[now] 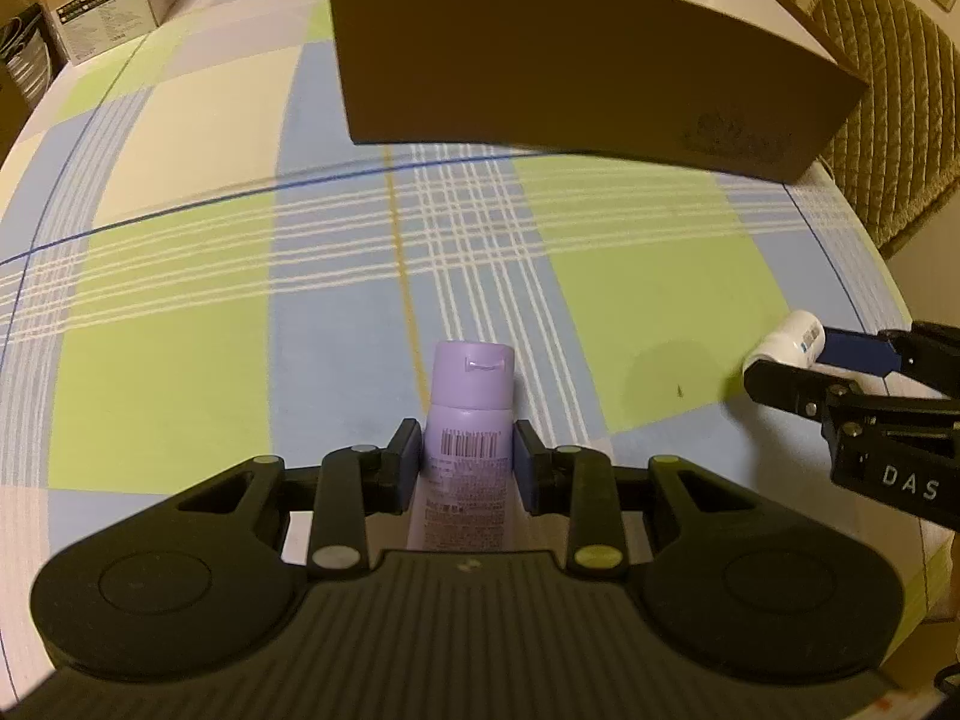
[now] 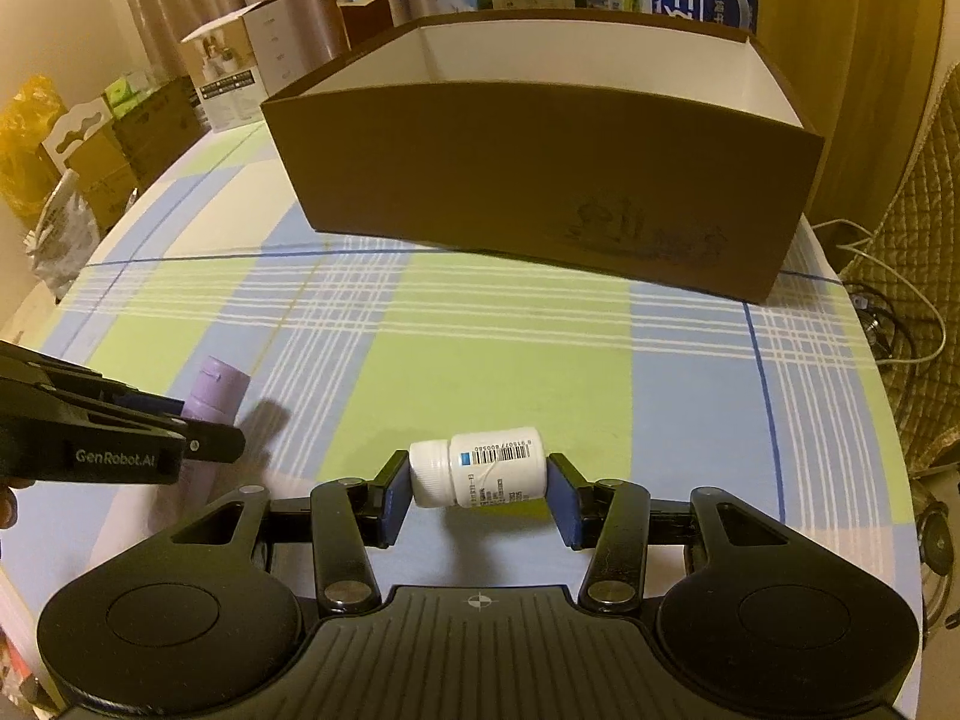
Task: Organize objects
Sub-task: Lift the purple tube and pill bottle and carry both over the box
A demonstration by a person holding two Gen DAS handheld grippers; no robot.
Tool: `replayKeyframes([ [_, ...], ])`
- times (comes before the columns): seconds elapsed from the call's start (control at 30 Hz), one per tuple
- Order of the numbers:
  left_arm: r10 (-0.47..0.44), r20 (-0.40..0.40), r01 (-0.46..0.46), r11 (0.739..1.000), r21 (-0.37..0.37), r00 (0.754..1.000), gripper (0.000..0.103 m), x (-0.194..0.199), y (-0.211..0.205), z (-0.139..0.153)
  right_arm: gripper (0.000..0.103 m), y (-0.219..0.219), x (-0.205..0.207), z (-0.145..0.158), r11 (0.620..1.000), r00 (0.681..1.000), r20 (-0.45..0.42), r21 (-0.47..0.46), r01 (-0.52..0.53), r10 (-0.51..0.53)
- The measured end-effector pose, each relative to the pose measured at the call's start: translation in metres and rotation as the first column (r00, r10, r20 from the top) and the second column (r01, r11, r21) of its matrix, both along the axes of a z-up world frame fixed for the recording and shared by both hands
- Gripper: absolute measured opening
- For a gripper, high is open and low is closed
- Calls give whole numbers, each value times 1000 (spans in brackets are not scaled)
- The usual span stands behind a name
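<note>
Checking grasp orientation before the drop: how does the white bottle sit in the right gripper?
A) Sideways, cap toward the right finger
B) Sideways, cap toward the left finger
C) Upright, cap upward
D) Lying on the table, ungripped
B: the white bottle lies crosswise in the right gripper, with its cap against the left finger.

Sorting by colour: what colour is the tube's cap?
Light purple cap, like the tube; clearest in the left wrist view.

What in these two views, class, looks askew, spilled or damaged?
Nothing stands out. The left gripper holds the purple tube, the right gripper the white bottle sideways; the brown box looks intact.
</note>
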State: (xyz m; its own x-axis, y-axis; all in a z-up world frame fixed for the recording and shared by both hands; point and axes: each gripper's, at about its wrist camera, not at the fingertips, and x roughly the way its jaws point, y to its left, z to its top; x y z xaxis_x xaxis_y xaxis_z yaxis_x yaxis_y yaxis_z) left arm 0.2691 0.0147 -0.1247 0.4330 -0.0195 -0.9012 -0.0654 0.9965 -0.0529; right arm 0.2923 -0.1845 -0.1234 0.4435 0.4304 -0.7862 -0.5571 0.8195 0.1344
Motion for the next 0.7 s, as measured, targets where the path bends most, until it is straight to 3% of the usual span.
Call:
replayKeyframes([
  [0.7, -1, 108, 3, 1000, -23, 994, 27, 8, 10, 37, 45, 8, 13, 25, 999, 998, 66, 44, -5, 3],
])
